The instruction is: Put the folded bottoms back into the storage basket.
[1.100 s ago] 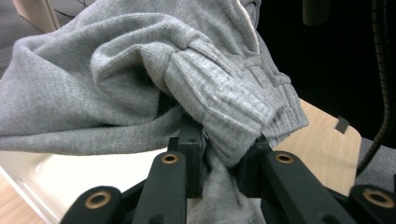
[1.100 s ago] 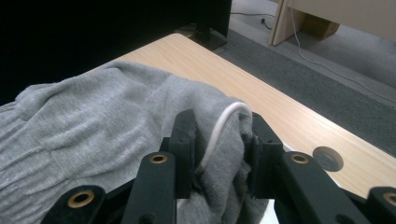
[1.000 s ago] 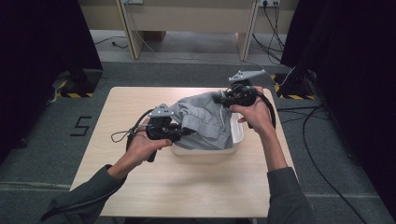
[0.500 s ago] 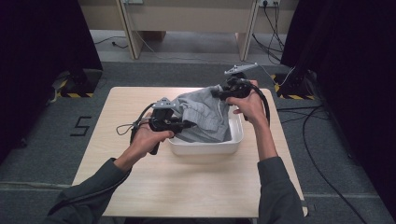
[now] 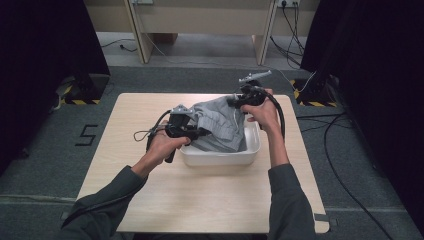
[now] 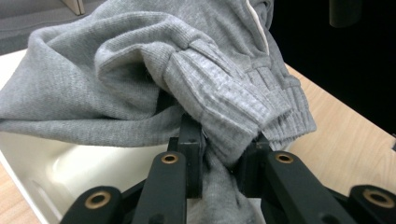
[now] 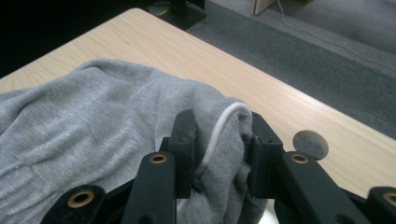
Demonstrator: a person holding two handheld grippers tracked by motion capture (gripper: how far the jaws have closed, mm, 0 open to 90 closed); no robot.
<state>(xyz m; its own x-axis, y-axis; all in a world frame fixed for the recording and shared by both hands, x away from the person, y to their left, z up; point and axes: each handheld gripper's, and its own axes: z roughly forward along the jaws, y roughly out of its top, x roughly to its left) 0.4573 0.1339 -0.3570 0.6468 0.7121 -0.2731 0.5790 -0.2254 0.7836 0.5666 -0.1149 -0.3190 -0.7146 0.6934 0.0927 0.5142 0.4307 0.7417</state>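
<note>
Both grippers, left gripper (image 6: 219,163) and right gripper (image 7: 219,158), clamp the grey garment (image 5: 217,125) over the white tub (image 5: 220,157); lowering it in looks next, then releasing.

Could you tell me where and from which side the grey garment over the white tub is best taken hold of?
Probably as now, at two far-apart edges. The left tongs pinch the grey garment by its thick ribbed cuff, the right tongs by the piped edge. Both come in level from opposite sides, so it hangs spread above the white tub.
</note>
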